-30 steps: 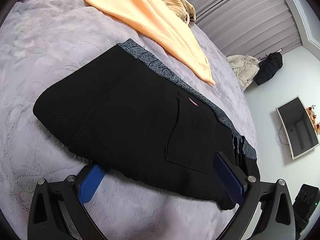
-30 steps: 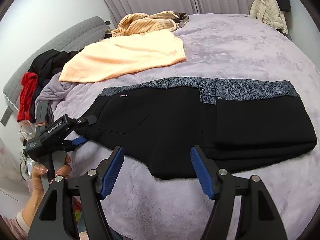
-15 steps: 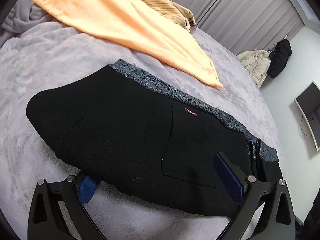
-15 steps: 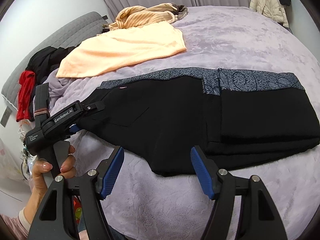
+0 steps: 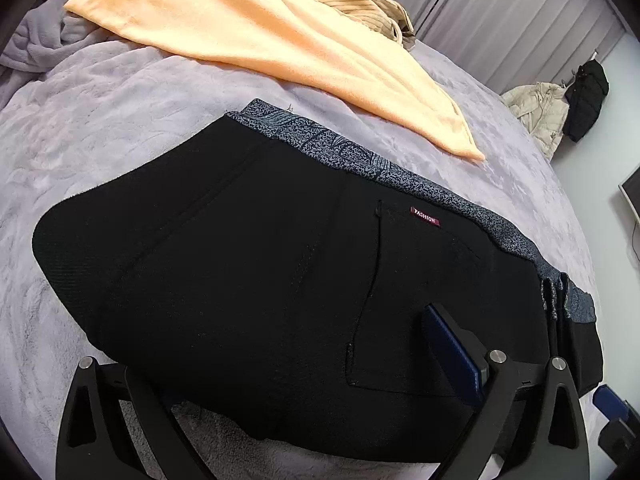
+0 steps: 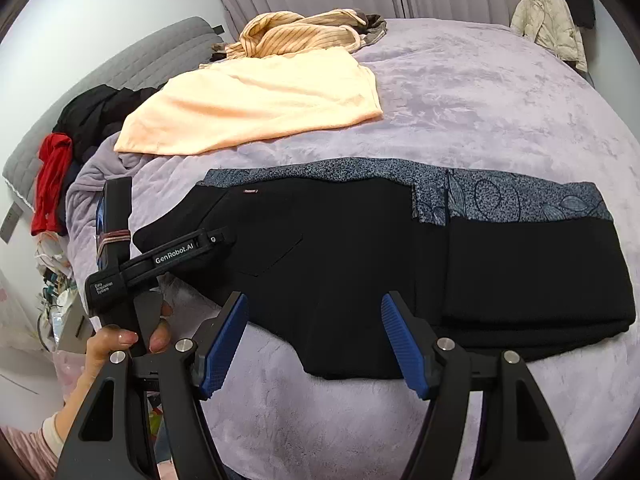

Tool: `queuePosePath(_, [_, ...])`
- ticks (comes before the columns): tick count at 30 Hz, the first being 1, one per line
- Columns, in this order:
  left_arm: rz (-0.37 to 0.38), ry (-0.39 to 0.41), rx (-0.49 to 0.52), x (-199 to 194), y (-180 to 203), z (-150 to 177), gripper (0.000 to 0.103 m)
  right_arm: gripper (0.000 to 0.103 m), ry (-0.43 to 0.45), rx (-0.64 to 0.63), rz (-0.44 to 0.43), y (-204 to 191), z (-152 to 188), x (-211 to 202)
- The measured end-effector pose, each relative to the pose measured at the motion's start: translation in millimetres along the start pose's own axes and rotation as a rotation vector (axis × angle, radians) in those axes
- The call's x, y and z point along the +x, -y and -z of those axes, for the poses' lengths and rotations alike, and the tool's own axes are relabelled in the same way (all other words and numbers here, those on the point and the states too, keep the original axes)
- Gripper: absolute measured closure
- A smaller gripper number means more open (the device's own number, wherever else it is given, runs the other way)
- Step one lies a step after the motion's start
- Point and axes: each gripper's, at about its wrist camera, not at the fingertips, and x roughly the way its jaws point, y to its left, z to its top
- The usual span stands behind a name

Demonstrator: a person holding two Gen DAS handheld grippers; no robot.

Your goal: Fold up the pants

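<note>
Black pants [image 6: 360, 264] on lilac bedspread [image 6: 480, 100], left jaws closing astride edge, right jaws open, empty.

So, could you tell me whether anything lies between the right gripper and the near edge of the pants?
Nothing visible does. Only bare purple blanket lies between the right gripper and the black pants. The peach towel and striped sweater sit beyond the pants, well clear.

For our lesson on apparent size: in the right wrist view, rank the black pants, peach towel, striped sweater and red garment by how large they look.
1. black pants
2. peach towel
3. striped sweater
4. red garment

The sweater lies farthest away, so its true size is unsure.
</note>
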Motion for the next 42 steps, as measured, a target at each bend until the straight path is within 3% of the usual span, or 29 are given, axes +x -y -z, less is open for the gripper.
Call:
queuePosePath(13, [0.034, -0.016, -0.074, 5.2, -8.9, -4.5, 0.003, 0.03, -0.029, -0.027, -0.05, -13.7, -21.6, 8.1])
queuePosePath(16, [-0.08, 0.032, 0.009, -1.7, 4.7, -2.1, 0.014, 0.03, -0.04, -0.042, -0.06, -16.6, -32.2, 5.8])
queuePosePath(18, [-0.168, 0.082, 0.123, -8.3, 22.9, 2.2, 0.029, 0.03, -0.04, -0.069, -0.055, -20.0, -43.5, 2.2])
queuePosePath(21, [-0.301, 0.167, 0.326, -14.5, 51.8, 13.8, 0.038, 0.03, -0.045, -0.103, -0.083, -29.8, -63.6, -3.2])
queuePosePath(24, [-0.425, 0.218, 0.491, -10.0, 73.2, 31.5, 0.039, 0.03, -0.058, -0.145, -0.095, -45.5, -89.8, -6.7])
queuePosePath(28, [-0.462, 0.241, 0.529, -9.5, 79.2, 38.8, 0.039, 0.03, -0.075, -0.226, -0.135, -79.0, -123.7, -4.4])
queuePosePath(32, [-0.441, 0.234, 0.508, -12.1, 77.2, 37.4, 0.039, 0.03, -0.164, -0.299, -0.156, -117.5, -143.7, 23.2])
queuePosePath(37, [-0.485, 0.265, 0.536, -7.3, 83.0, 45.5, 0.039, 0.03, -0.376, -0.425, -0.168, -174.7, -143.4, 82.3])
queuePosePath(42, [-0.498, 0.28, 0.549, -4.4, 84.1, 46.9, 0.039, 0.03, -0.552, -0.597, -0.093, -222.0, -124.6, 144.0])
